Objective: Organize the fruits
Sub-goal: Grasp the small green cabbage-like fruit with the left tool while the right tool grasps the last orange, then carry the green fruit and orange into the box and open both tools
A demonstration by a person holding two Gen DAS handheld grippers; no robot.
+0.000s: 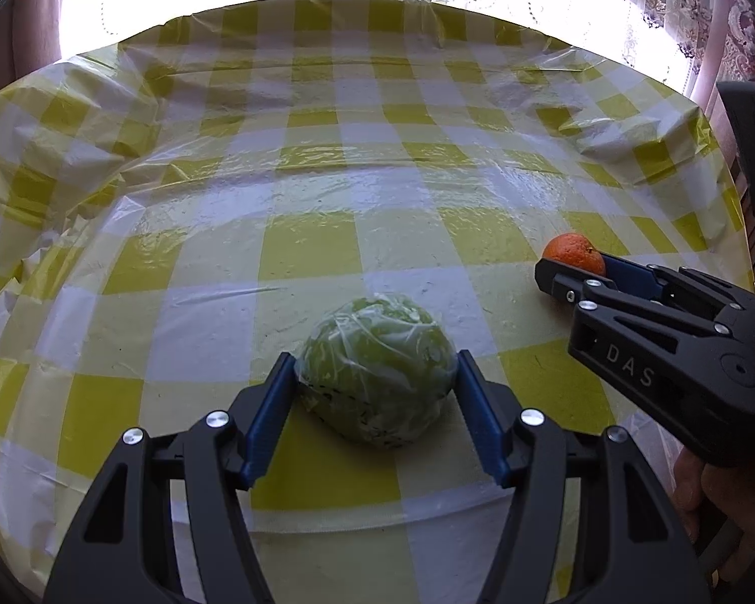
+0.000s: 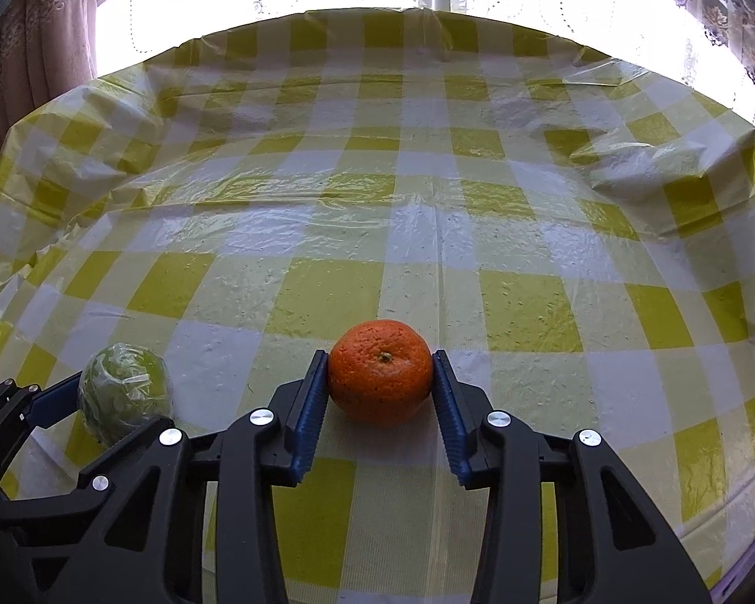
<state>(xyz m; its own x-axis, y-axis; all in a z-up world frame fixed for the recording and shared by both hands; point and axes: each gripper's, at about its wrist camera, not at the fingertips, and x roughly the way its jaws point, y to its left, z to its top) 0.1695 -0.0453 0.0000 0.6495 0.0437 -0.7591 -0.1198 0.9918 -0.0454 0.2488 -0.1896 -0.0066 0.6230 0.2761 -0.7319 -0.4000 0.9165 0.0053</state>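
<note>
At lower centre, a wrapped green fruit (image 1: 375,370) is gripped by the left tool (image 1: 375,377); a mandarin (image 2: 380,371) is clamped by the right tool (image 2: 380,382) on the checked table (image 2: 428,201).

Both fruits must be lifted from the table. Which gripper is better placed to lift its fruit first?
Either, nearly equally. The right gripper has its blue pads pressed on both sides of the orange. The left gripper likewise clamps the wrapped green fruit. I would slightly favour the right.

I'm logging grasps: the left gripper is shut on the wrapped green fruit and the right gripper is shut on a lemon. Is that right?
Not quite. The right gripper is shut on an orange, not a lemon, as the right wrist view shows. The left gripper is indeed shut on the wrapped green fruit.
</note>
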